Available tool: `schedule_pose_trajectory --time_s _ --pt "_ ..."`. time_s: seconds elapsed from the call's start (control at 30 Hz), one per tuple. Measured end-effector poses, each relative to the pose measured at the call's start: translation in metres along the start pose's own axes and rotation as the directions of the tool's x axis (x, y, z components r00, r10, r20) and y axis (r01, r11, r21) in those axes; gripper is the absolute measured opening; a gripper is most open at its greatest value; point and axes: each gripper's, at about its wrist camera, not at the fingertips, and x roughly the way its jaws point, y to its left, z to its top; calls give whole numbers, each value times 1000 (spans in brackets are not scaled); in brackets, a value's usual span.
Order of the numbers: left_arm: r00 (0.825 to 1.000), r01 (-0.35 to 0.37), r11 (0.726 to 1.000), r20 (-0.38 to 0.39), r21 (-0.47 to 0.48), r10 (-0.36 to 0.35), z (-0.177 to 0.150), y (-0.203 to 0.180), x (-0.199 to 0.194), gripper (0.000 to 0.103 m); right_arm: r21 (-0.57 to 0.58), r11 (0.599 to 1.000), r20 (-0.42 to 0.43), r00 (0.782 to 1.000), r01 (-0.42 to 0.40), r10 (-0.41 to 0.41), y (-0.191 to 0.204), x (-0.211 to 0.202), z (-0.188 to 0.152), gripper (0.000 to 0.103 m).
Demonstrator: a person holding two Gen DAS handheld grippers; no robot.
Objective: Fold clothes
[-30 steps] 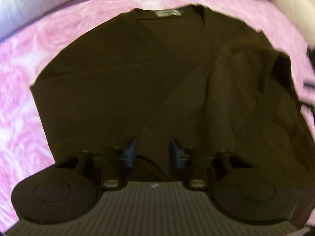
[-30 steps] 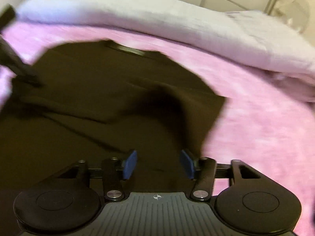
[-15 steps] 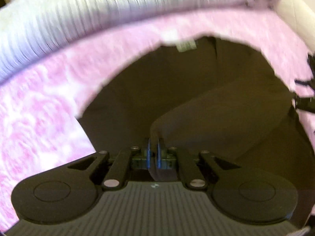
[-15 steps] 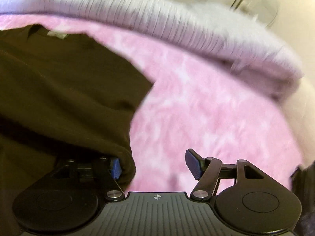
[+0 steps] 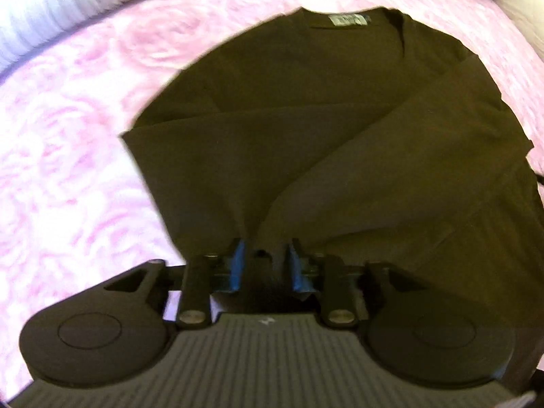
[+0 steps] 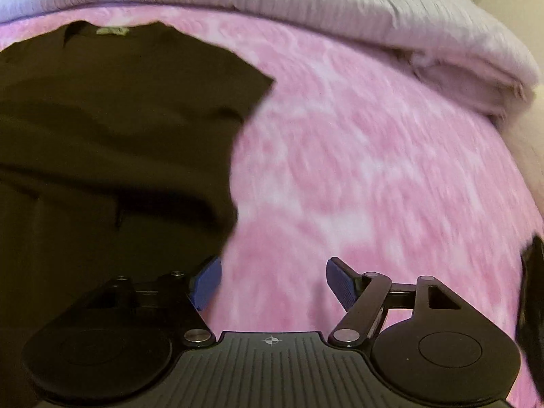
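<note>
Here is the dark brown shirt (image 5: 340,129), lying flat on the pink blanket (image 5: 68,156) with its collar at the far end and its right side folded across the body in a long diagonal crease. Wide bare pink shows to the left of its straight left edge, and the right wrist view shows even more open blanket (image 6: 374,170) to the right of the shirt (image 6: 112,129), where the sleeve edge juts out to a point and the side edge runs down towards the camera. The left claw (image 5: 265,265) sits at the near hem, its blue pads (image 5: 238,265) a narrow gap apart with dark cloth bunched between them; whether they actually pinch the cloth I cannot tell, it is too dark and blurred there. The right claw (image 6: 272,282) stands wide apart over bare pink, holding nothing, its left pad (image 6: 207,282) just beside the shirt's edge. There is a small pale label (image 5: 346,19) inside the collar, its print too smeared to read. The blanket looks fluffy, mottled pink and white; beyond it lies a ribbed, pale lilac folded cover (image 6: 306,0) along the far edge, its layered corner hanging at the right. A dark object (image 6: 533,306) cuts in at the right border, unidentifiable.
</note>
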Motion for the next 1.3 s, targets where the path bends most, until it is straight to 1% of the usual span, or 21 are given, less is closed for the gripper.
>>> schedule_pose_trajectory --time_s 0.03,0.1,0.17,0.27,0.33,0.43,0.5,0.57,0.67,0.77,0.83,0.93,1.0,1.03,1.13,1.2,1.23,1.3 --pt "1000 -3 1000 3 -4 3 -2 1 -3 27 11 1000 -24 1000 3 -3 0 -4 -6 72" --pt "1000 12 999 29 -31 -11 -9 2 -13 27 50 999 -33 999 -11 13 2 -17 -19 72" --pt "1000 18 999 13 -35 -17 -26 1 -12 27 78 996 -31 998 -52 55 7 -30 -30 72" --pt "1000 -4 1000 -22 -17 4 -49 0 -2 27 85 991 -42 994 -100 104 17 -38 -45 72" --pt "1000 -22 1000 -13 -11 22 -61 1 -9 28 84 992 -65 993 -90 96 22 -42 -54 72" --pt "998 -55 998 -6 -8 55 -81 7 -29 28 83 996 -98 994 -41 49 25 -56 -54 72" --pt "999 -51 998 14 -24 51 -101 14 -50 28 78 996 -96 995 -32 39 30 -72 -55 72" --pt "999 -23 998 33 -61 25 -124 19 -69 27 60 997 -92 995 -39 45 38 -88 -56 72" --pt "997 58 991 51 -123 -52 -160 13 -85 28 58 997 -88 995 -42 47 58 -119 -66 72" --pt "993 117 981 36 -153 -112 -181 -4 -76 29 92 994 -109 992 -57 67 80 -137 -79 72" --pt "990 141 974 12 -175 -141 -198 -12 -63 29 111 992 -129 988 -67 81 94 -145 -89 72" --pt "989 127 973 -45 -192 -138 -222 -24 -45 29 101 991 -160 981 -90 106 113 -150 -102 72" --pt "994 99 984 -19 -149 -103 -235 -31 -51 29 81 991 -181 976 -105 118 120 -151 -112 72" --pt "995 88 986 -31 -141 -93 -242 -31 -54 29 73 991 -192 974 -111 123 121 -151 -117 72" --pt "995 57 989 -72 -135 -67 -265 -29 -64 28 69 992 -226 967 -102 115 111 -146 -137 72" --pt "994 19 991 -104 -131 -33 -284 -29 -73 28 88 992 -253 962 -85 105 96 -142 -148 72" --pt "995 5 991 -101 -131 -18 -293 -33 -81 28 100 992 -256 961 -80 103 89 -143 -153 72" --pt "995 -25 991 -97 -133 12 -309 -42 -97 28 103 990 -243 963 -94 116 76 -146 -161 72"
